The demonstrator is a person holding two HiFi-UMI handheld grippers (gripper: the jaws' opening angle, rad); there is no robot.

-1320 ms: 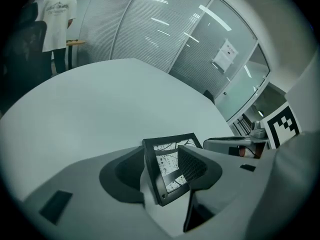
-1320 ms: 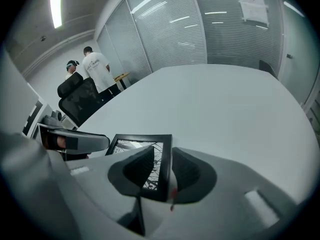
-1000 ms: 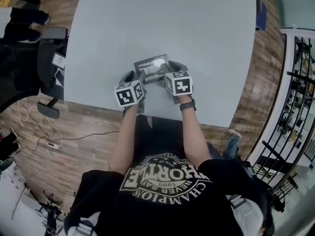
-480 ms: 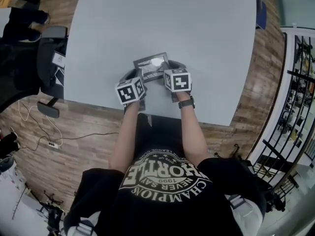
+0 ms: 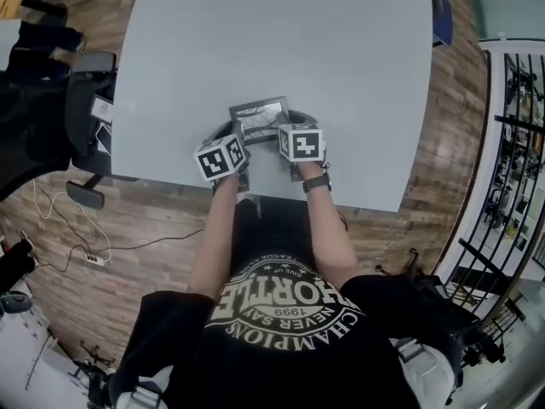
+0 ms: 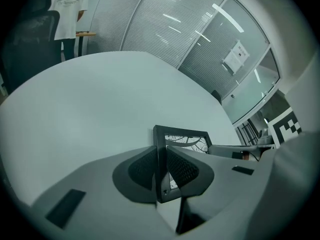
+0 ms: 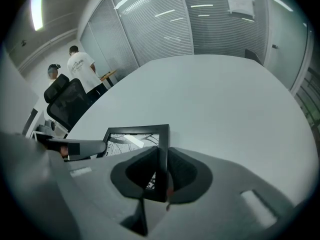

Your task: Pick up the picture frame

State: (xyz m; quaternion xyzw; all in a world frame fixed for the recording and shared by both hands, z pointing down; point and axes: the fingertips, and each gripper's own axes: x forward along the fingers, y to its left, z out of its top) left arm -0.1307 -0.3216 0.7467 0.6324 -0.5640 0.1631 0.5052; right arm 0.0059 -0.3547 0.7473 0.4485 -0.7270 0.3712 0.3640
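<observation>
A black-edged picture frame [image 5: 260, 116], its glass catching glare over a black-and-white print of what may be branches, sits on a grey table [image 5: 281, 41] near the edge closest to the person. The left gripper [image 5: 233, 133] is closing its jaws on the frame's left rail and the right gripper [image 5: 288, 121] on its right rail, with dark ribbed pads [image 6: 142, 166] pressed against both rails.

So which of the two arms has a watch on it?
The right arm, the one on the right side of the head view. A black watch wraps its wrist, while the left arm has a bare wrist.
</observation>
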